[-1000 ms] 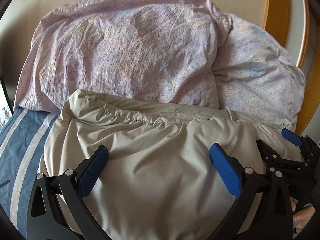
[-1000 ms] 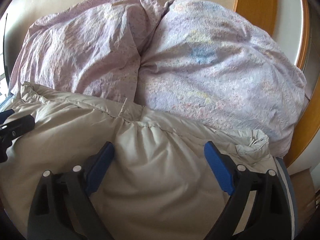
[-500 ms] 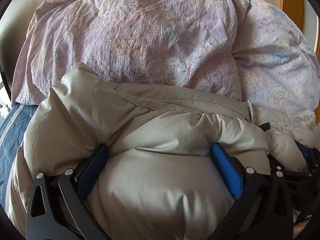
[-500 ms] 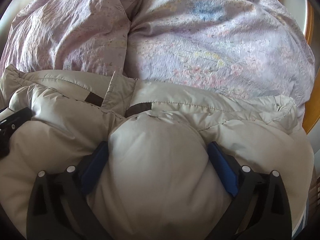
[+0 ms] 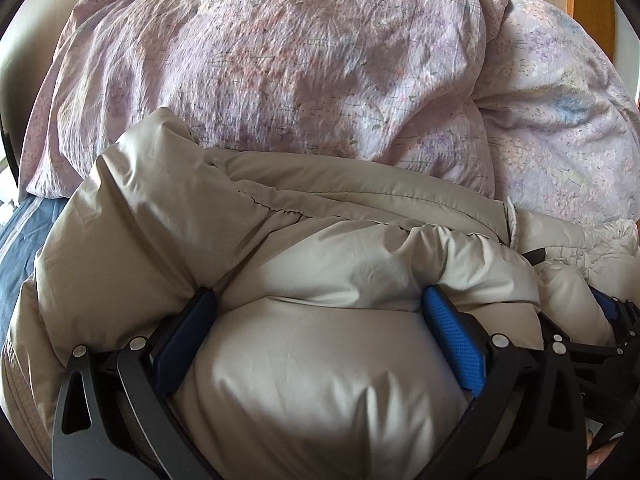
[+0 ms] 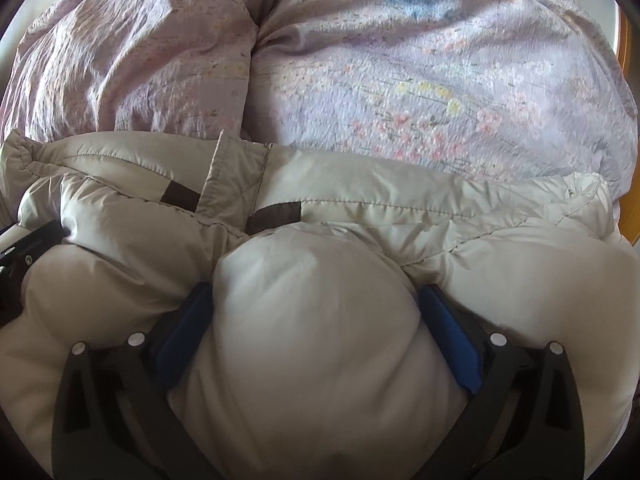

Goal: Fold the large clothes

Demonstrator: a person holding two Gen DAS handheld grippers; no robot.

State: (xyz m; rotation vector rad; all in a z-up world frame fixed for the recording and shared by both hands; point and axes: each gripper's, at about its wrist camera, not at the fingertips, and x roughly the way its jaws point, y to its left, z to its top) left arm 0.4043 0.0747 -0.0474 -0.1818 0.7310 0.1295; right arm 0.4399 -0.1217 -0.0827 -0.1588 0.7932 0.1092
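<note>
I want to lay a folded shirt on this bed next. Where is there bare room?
Only one patch shows: the blue striped sheet at the left edge, bordered by the beige puffy jacket and the lilac floral duvet. Elsewhere it is crowded: the jacket fills the front and bulges between both grippers' open fingers, and the duvet is heaped behind it.

Soft daylight, fisheye-warped dark corners, right view perhaps slightly blurred.
</note>
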